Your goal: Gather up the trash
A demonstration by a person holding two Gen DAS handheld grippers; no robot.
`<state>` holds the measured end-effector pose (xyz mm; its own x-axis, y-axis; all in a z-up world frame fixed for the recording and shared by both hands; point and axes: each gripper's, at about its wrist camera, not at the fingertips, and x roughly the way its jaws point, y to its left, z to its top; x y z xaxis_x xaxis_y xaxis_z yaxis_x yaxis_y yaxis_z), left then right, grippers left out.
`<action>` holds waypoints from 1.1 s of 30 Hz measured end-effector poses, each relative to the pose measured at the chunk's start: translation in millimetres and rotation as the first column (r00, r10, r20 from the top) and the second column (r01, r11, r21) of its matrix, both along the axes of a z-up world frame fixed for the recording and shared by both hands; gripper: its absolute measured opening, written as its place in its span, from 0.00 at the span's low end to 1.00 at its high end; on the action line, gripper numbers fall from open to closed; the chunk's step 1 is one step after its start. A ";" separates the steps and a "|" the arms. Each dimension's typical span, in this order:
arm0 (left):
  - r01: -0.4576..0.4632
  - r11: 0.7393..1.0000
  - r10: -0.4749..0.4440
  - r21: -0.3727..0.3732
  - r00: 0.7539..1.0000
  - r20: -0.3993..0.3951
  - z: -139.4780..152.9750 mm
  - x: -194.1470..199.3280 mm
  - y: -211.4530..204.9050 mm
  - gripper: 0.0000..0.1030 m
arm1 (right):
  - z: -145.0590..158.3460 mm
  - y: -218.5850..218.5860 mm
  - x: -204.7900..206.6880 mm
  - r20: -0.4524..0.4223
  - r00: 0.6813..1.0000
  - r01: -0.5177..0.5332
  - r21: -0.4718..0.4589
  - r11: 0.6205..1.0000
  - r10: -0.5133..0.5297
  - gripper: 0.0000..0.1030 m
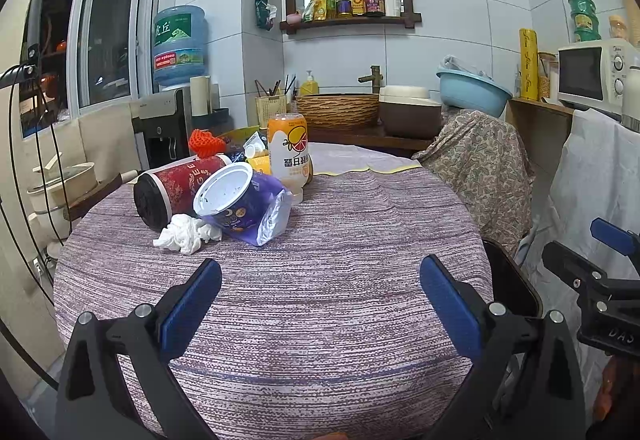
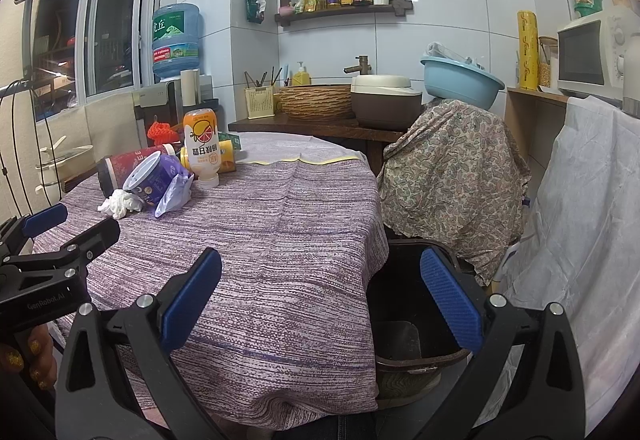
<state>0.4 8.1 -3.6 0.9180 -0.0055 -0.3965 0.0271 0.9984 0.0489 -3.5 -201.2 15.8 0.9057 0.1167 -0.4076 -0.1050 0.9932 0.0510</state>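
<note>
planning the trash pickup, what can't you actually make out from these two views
- Trash bin: right wrist view shows a dark inside; the right gripper finger and tablecloth cover parts. Left wrist view shows only a rim sliver.
- Items behind the orange bottle: mostly hidden by the pile.
- Red cup: contents unseen, both views.

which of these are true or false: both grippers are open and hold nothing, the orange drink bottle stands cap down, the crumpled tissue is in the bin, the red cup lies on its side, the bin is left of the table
1. Both the left gripper and the right gripper are open and hold nothing. True.
2. The orange drink bottle stands cap down. True.
3. The crumpled tissue is in the bin. False: it lies on the table beside the cups.
4. The red cup lies on its side. True.
5. The bin is left of the table. False: it sits by the table's right edge.
</note>
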 end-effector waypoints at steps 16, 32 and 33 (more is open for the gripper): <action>0.039 0.999 -0.040 -0.002 0.995 -0.089 -16.9 11.1 7.3 0.96 | -21.9 9.4 19.3 -0.090 0.995 -0.035 -0.013 0.999 0.034 0.96; 0.051 0.999 -0.055 -0.019 0.959 -0.278 -16.4 82.0 86.1 0.96 | -45.2 57.4 103.4 -0.352 0.897 -0.258 0.069 0.964 0.266 0.96; 0.052 0.999 -0.051 -0.003 0.964 -0.262 -13.3 87.6 90.7 0.96 | -44.5 59.3 108.2 -0.360 0.889 -0.270 0.086 0.959 0.283 0.96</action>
<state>87.9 98.8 -16.9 0.7803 -0.0484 -0.6236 0.0911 0.9952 0.0368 104.7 -141.9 -28.7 0.6232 0.3596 -0.6945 -0.3426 0.9238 0.1709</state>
